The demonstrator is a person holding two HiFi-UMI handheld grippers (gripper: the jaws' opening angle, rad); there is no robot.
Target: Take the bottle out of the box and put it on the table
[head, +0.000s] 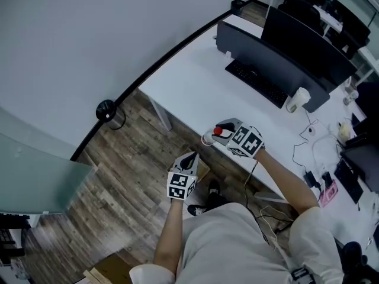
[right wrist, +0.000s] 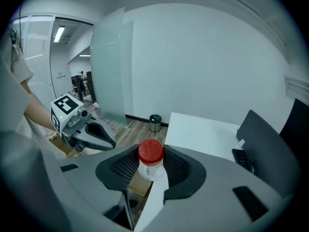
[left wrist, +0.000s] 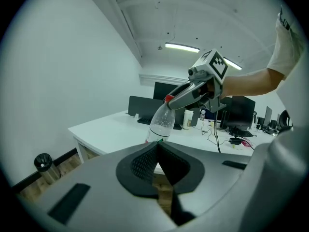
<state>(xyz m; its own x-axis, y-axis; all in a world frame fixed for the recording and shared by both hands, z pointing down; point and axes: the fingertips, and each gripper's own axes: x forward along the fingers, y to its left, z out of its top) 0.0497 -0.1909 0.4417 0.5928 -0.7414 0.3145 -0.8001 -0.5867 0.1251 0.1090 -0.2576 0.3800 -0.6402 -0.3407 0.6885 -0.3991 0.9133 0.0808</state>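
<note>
Between the pads of our right tool (right wrist: 150,170) sits the neck of the bottle (right wrist: 151,162): the jaws stand partway apart and press on it just under the red cap (right wrist: 150,151), so this tool is holding the bottle. Seen from the left gripper view, the right tool (left wrist: 170,100) points down and to the left. The bottle (left wrist: 161,122), of clear plastic, hangs from it at a slant, and its lower end is hidden behind the left tool's own body. Head view: right tool (head: 220,129) and bottle (head: 212,135) lie over the near edge of the white surface (head: 189,87); we cannot tell whether the base touches anything. Our left tool (left wrist: 157,149) has its jaws together, tips touching, nothing between them. From the head view the left tool (head: 189,157) is near the right one but apart from the bottle, lower left of it, over the wood floor (head: 136,176). The right gripper view shows the left tool (right wrist: 104,138) to the left of the bottle, clear of it. We see the box (head: 204,170) only as a sliver of brown cardboard just beside the left tool. Farther out on the surface: a black keyboard (head: 257,83), a dark monitor (head: 278,58), a pale cup (head: 299,97). A round black bin (head: 106,111) stands on the floor against the wall (head: 89,40).
</note>
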